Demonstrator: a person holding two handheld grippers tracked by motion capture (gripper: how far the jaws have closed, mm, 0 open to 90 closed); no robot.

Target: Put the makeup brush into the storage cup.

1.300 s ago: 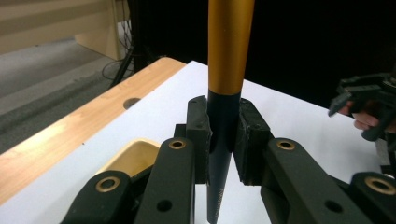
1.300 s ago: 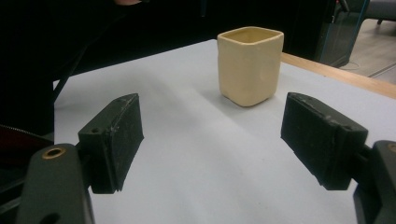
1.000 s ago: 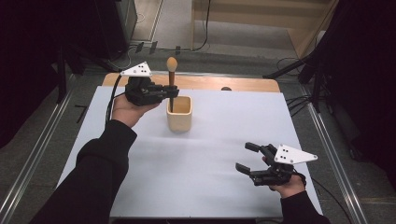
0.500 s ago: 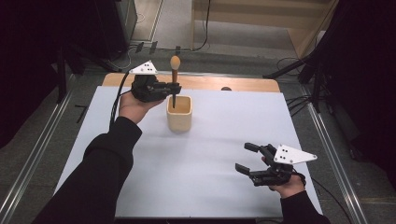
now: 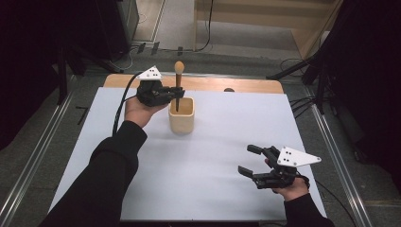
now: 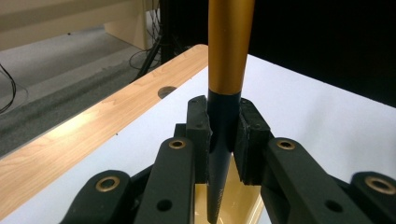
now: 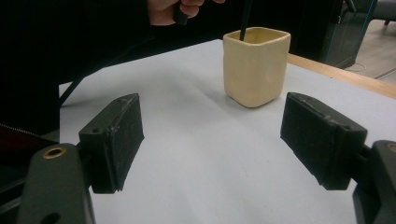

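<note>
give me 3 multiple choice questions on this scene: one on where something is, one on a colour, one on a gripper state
1. Where does the brush's lower end sit?
A. inside the cup
B. flat on the mat
C. off the table

2. What colour is the cup?
A. red
B. cream
C. blue

3. How is the right gripper?
A. shut on the cup
B. shut on the brush
C. open, holding nothing

Answers:
1 A, the dark tip dips below the cup's rim while the left gripper clamps the handle.
2 B, its walls are pale cream in the right gripper view.
3 C, its jaws stand apart over the bare mat.
</note>
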